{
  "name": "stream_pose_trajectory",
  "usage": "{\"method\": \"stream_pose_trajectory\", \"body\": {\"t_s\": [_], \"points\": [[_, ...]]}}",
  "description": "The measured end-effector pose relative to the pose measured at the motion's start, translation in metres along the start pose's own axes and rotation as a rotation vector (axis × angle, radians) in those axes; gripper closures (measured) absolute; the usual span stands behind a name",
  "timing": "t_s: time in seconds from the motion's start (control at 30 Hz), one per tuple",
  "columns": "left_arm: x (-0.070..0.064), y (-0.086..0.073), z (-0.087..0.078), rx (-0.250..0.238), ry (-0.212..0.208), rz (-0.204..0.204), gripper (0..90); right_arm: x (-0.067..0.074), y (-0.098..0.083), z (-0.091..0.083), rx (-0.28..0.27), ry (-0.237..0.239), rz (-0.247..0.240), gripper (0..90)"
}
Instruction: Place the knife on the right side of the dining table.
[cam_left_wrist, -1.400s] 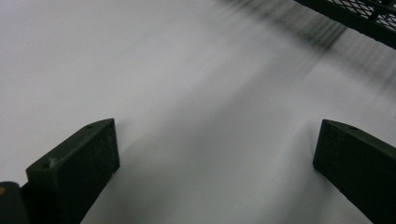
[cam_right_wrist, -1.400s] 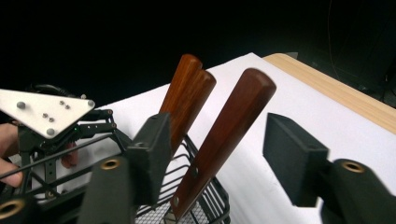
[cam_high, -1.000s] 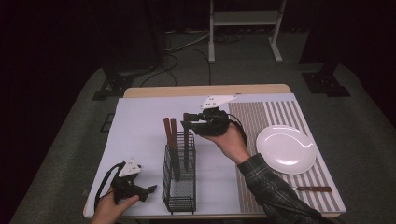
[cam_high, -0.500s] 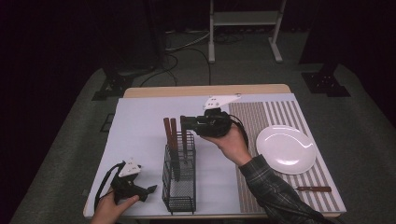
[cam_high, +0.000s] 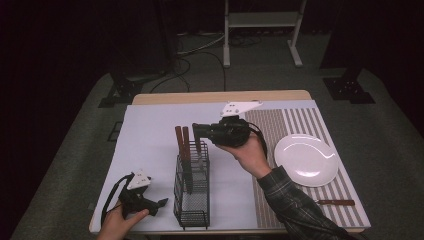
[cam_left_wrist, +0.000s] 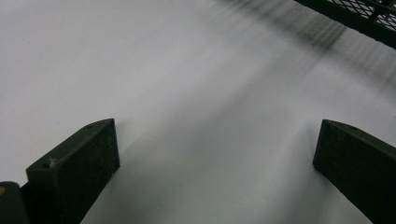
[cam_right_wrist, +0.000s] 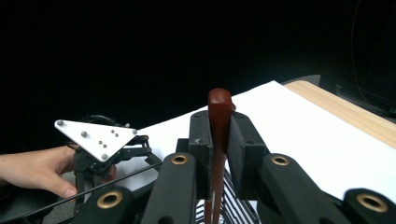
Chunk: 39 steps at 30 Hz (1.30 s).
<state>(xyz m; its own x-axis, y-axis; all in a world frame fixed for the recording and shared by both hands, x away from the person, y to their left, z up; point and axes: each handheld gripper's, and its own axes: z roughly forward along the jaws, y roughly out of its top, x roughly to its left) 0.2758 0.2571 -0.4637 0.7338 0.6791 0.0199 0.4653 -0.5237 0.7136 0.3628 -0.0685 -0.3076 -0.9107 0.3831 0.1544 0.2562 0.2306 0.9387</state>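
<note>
Three wooden-handled utensils stand in the black wire caddy (cam_high: 191, 192), handles up. The nearest to my right gripper (cam_high: 198, 131) is the one in hand: its brown handle (cam_right_wrist: 218, 135) sits upright between my two pads, which have just been closing and now clench it from both sides. The grip lies just under the rounded top of the handle, presumably so the piece can be drawn straight up out of its compartment without tilting against the wire. What sort of utensil it is I cannot say; the working end is hidden inside the mesh.

The other two handles (cam_high: 182, 142) stand just beside it, touching each other, at the far end of the caddy.

My left gripper (cam_high: 159, 204) rests on the white sheet (cam_high: 150, 135) near the caddy's near corner, jaws released and wide apart, nothing between them; likely parked there out of the way.

To the right, a white plate (cam_high: 306, 160) lies on the striped placemat (cam_high: 300, 122), with a brown-handled knife (cam_high: 336, 202) near the table's front edge, well apart from the caddy.
</note>
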Motion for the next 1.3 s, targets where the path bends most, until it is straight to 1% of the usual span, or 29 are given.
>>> {"method": "stream_pose_trajectory", "body": {"t_s": [0.27,0.63,0.83,0.87,1.03,1.07,1.27,1.3], "points": [[0.0,0.0,0.0,0.0,0.0,0.0,0.0,0.0,0.009,-0.009,-0.038,0.003,0.002,79.6],[0.0,0.0,0.0,0.0,0.0,0.0,0.0,0.001,0.022,-0.022,-0.073,0.0,-0.002,79.6],[0.0,0.0,0.0,0.0,0.0,0.0,0.0,0.002,0.032,-0.03,-0.101,-0.001,-0.006,79.6],[0.0,0.0,0.0,0.0,0.0,0.0,0.0,0.002,0.035,-0.034,-0.114,0.008,-0.001,79.6],[0.0,0.0,0.0,0.002,0.0,0.002,0.0,0.001,0.042,-0.039,-0.13,0.01,0.005,79.6],[0.0,0.0,0.0,0.002,0.0,0.002,0.0,0.001,0.044,-0.04,-0.134,0.008,-0.002,79.6],[0.0,0.0,0.0,0.002,0.0,0.003,0.0,0.002,0.051,-0.047,-0.148,0.006,-0.002,79.6],[0.0,0.0,0.0,0.002,0.0,0.003,0.0,0.002,0.054,-0.05,-0.156,0.006,-0.001,79.6]]}}
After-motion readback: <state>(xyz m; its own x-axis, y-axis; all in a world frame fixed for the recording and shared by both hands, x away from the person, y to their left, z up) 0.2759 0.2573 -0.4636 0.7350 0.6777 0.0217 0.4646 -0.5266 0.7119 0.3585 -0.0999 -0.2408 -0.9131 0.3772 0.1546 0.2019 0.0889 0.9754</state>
